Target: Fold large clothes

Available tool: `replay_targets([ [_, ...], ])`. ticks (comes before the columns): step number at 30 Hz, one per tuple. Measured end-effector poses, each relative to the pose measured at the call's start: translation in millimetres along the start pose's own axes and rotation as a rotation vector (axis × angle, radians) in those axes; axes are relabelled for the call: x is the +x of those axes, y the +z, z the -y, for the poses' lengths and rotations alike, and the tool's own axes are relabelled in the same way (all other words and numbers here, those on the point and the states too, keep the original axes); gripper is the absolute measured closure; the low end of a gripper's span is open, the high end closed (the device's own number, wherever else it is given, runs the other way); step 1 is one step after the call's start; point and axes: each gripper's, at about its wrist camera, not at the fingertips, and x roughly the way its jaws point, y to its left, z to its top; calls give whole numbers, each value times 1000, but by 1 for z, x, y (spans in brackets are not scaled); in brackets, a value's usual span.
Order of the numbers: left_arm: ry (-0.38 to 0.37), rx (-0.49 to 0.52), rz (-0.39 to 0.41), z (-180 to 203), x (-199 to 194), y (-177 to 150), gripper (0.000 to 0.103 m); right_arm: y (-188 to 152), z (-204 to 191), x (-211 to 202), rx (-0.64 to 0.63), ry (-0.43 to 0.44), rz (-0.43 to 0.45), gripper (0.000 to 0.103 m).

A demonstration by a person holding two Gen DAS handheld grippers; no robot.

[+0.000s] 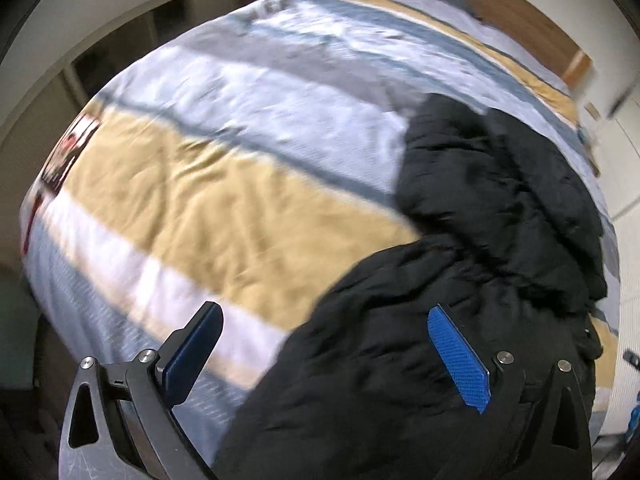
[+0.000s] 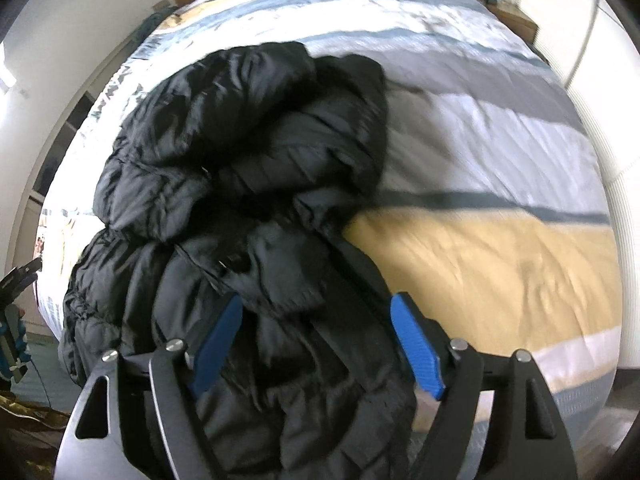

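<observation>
A black puffer jacket (image 1: 480,240) lies crumpled in a heap on the striped bed cover (image 1: 200,184). My left gripper (image 1: 326,316) is open above the jacket's near edge, its right pad over black fabric, its left pad over the cover. In the right wrist view the jacket (image 2: 240,152) fills the left and middle. My right gripper (image 2: 318,308) is open, with a fold of the jacket lying between its blue pads (image 2: 412,344). Whether the pads touch the fabric I cannot tell.
The bed cover (image 2: 500,248) has white, grey, blue and tan stripes. A wooden headboard (image 1: 520,12) stands at the far end. A bedside table (image 2: 516,20) and white wall sit at the right. The other gripper (image 2: 16,292) shows at the left edge.
</observation>
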Motion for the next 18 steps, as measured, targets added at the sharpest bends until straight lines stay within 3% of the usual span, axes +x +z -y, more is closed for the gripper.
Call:
replay_targets([
  [6, -13, -53, -71, -34, 6, -17, 1, -33, 36, 4, 94, 1, -95, 25],
  [18, -93, -76, -179, -39, 43, -45, 1, -91, 84, 13, 255, 78, -199, 24],
])
